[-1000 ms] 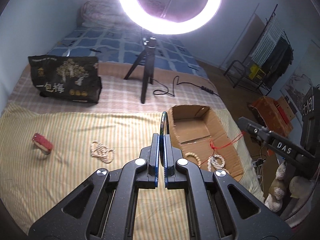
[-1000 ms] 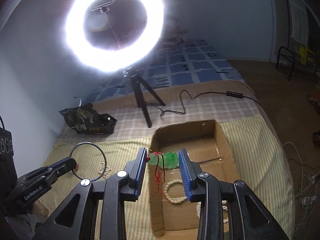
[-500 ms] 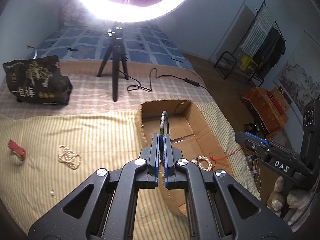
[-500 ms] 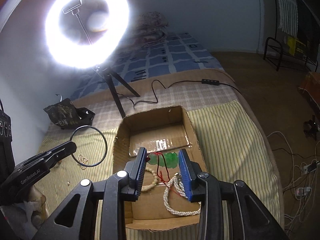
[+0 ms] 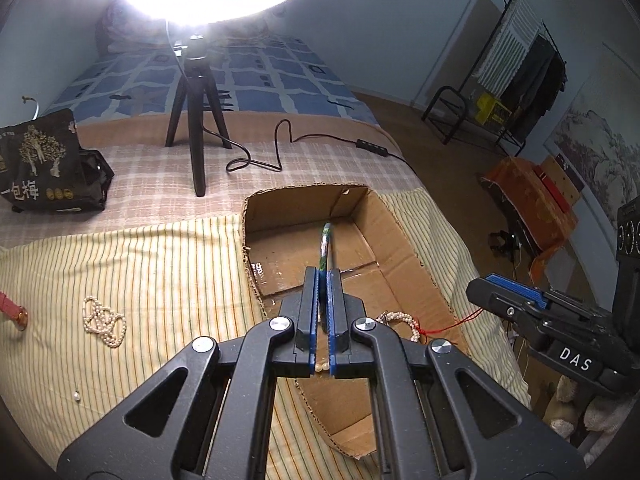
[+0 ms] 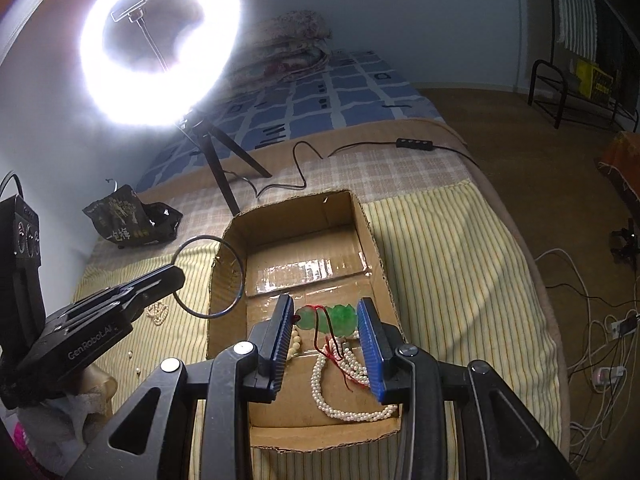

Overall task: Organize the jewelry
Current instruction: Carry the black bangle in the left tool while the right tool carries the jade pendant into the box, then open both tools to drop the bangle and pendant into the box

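My left gripper is shut on a thin dark bangle and holds it above the open cardboard box. The bangle shows as a ring in the right wrist view, over the box's left wall. My right gripper is shut on a green jade pendant with a red cord, just above the box floor. A pearl necklace and a bead bracelet lie in the box. A pearl strand lies on the striped cloth.
A ring light on a tripod stands behind the box, its cable trailing right. A black snack bag sits far left. A red item lies at the left edge. Loose beads dot the cloth.
My left gripper has carried the bangle rightward from over the cloth to above the box. My right gripper has lowered the jade pendant deeper into the box, near the pearls.
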`<action>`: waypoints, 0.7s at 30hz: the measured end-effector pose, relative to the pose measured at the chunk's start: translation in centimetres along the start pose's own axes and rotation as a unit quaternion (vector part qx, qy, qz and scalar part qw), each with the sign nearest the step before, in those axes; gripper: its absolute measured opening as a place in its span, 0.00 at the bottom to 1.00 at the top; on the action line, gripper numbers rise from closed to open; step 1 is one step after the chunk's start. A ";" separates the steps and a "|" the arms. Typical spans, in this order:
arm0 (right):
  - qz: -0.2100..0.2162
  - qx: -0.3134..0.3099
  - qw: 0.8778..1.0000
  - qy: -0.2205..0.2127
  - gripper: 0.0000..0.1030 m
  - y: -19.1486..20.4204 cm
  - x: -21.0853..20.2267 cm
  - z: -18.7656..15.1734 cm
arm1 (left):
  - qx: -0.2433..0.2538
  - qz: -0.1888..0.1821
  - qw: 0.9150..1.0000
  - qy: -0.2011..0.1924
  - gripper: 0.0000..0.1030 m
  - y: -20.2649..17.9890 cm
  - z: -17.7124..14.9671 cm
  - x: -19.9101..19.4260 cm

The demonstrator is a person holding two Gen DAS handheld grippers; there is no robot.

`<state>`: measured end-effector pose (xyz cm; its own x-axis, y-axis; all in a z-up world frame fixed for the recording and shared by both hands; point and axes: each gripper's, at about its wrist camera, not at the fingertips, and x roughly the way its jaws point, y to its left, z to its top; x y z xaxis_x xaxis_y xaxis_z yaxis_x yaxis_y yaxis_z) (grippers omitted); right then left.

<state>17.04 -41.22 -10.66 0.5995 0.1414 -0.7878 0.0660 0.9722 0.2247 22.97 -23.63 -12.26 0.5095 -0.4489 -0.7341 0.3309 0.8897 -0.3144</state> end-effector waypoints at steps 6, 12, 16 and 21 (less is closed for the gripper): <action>-0.022 -0.006 1.000 -0.003 0.95 0.1 0.5 -0.3 | 0.007 0.025 1.000 -0.005 0.51 0.0 -0.1 0.0; -0.031 -0.014 0.999 0.003 0.94 0.3 0.6 -0.4 | 0.007 0.032 0.999 -0.003 0.52 0.4 0.0 -0.1; -0.035 -0.016 0.999 0.004 0.94 0.3 0.7 -0.5 | 0.009 0.035 0.999 -0.003 0.52 0.4 0.0 -0.1; -0.035 -0.013 0.999 0.002 0.94 0.3 0.5 -0.4 | 0.010 0.038 0.999 -0.004 0.52 0.4 -0.1 -0.2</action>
<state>17.05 -40.77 -11.26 0.5915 0.0737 -0.8030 0.0875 0.9841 0.1548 22.93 -23.21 -12.24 0.5392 -0.3811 -0.7510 0.3066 0.9194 -0.2464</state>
